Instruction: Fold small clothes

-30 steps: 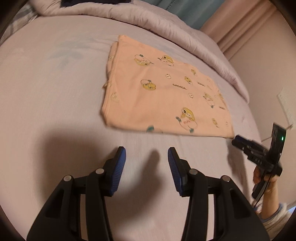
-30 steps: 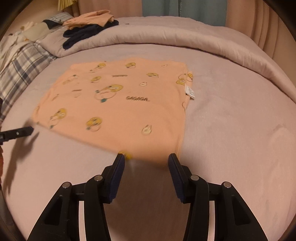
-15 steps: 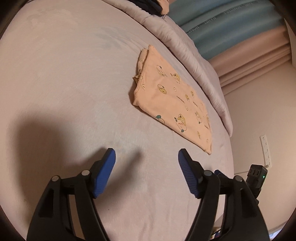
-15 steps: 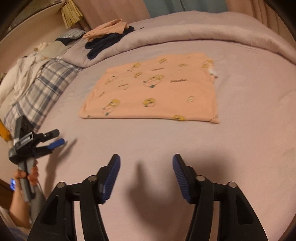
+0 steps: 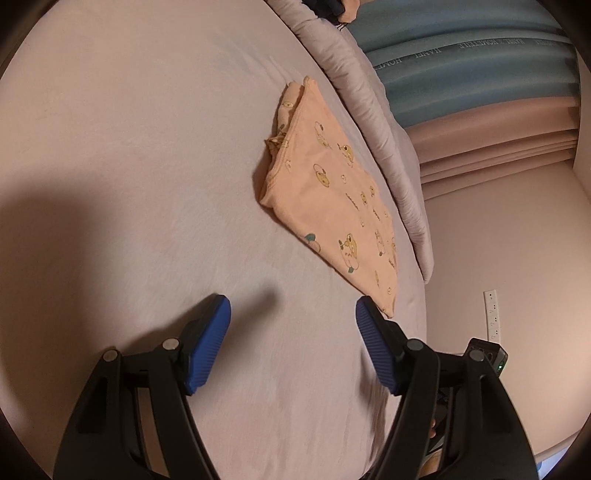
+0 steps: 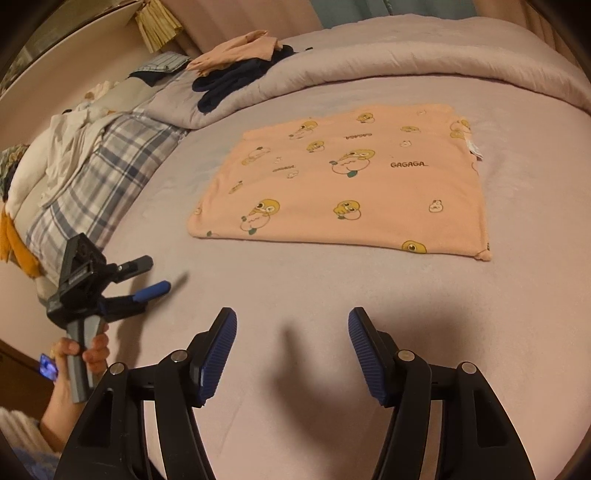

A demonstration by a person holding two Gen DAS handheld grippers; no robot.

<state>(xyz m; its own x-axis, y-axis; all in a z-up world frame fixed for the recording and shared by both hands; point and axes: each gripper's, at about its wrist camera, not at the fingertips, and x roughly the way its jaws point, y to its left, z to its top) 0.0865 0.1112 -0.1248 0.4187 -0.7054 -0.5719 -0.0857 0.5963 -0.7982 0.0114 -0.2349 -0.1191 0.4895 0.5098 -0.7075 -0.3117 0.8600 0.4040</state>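
Now the folded peach garment (image 6: 347, 188) lies flat on the bed (image 6: 332, 288), just below the rolled duvet (image 6: 406, 70). Both tools are released, with nothing between their pads: the left tool (image 5: 293, 328) and right tool (image 6: 291, 343) hover above bare sheet, apart from the garment, their jaws having just opened wider.

Dark garment (image 5: 328, 4) cut off at top edge, curtain lettering (image 5: 484, 43) too blurred (left wrist view)
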